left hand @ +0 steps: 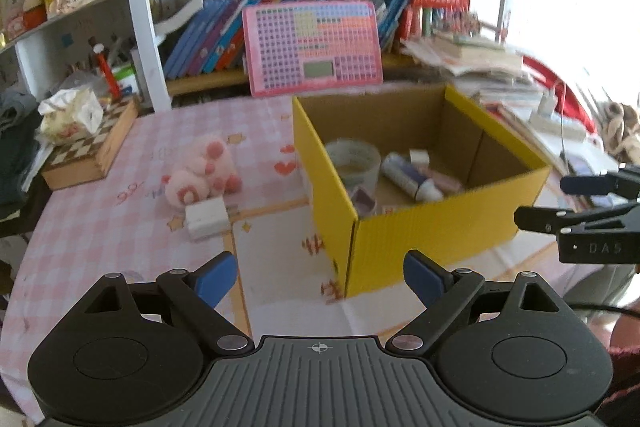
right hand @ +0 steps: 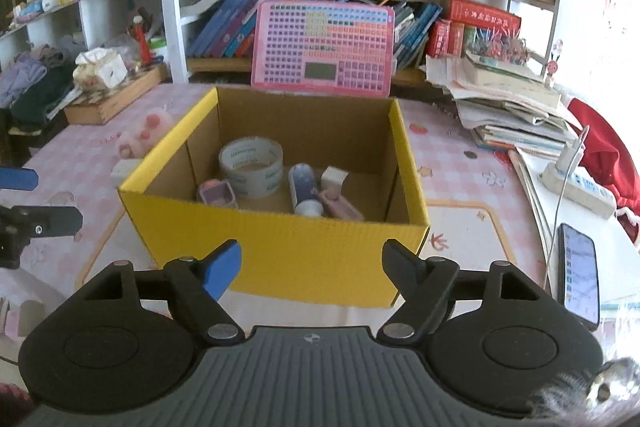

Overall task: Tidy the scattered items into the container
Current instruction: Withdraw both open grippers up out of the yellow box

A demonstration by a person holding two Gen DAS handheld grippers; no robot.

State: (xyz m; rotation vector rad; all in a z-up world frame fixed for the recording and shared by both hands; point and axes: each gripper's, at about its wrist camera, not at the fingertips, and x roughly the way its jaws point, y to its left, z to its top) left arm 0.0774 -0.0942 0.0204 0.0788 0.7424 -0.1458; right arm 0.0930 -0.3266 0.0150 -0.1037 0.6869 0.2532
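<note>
A yellow cardboard box (left hand: pixel 432 231) (right hand: pixel 280 247) stands on the pink checked table. Inside lie a tape roll (right hand: pixel 251 165), a purple-white tube (right hand: pixel 304 189), a white block (right hand: pixel 333 177) and small pink items. Left of the box on the table lie a pink plush toy (left hand: pixel 204 169) (right hand: pixel 140 135) and a white charger block (left hand: pixel 206 217) (right hand: pixel 126 167). My left gripper (left hand: pixel 320 279) is open and empty, low before the box's near corner. My right gripper (right hand: pixel 312 267) is open and empty, in front of the box's front wall.
A wooden chess box (left hand: pixel 88 151) with a tissue pack on it sits at the far left. A pink keyboard toy (left hand: pixel 314 45) leans on the bookshelf behind. Stacked papers (right hand: pixel 508 107), a power strip (right hand: pixel 576 183) and a phone (right hand: pixel 580 275) lie at the right.
</note>
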